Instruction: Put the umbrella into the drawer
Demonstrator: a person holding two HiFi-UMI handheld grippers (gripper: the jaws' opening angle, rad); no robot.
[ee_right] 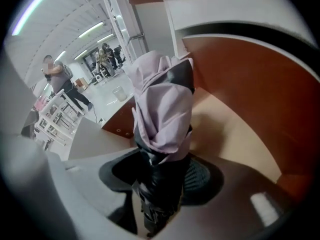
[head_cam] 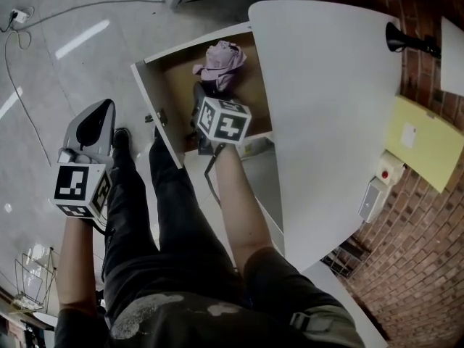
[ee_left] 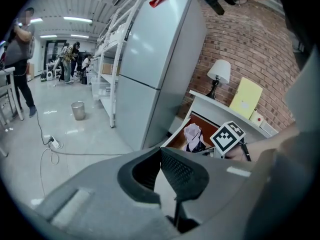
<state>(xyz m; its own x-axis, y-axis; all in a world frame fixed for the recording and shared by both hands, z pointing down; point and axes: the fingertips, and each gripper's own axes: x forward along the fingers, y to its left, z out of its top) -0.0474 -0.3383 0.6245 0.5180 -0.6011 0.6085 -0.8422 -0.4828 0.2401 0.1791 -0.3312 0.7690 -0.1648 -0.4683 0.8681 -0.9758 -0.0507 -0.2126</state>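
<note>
Placing is in hand: the right gripper (ee_right: 162, 184), clamped on the dark handle end of the folded lilac umbrella (ee_right: 162, 104), holds it over the open drawer (head_cam: 156, 100), so lowering and letting go likely come next; the left gripper (ee_left: 160, 151), jaws together on nothing, hangs outside the drawer.

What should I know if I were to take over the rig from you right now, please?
Left gripper: jaws shut, empty, held off to the side of the drawer.
Right gripper: jaws shut on the dark end of the lilac umbrella, which is held inside the open drawer.
Done: drawer is open, umbrella is in it.
Left: set it on the drawer bottom (I cannot tell whether it rests there yet), open the jaws, withdraw.
</note>
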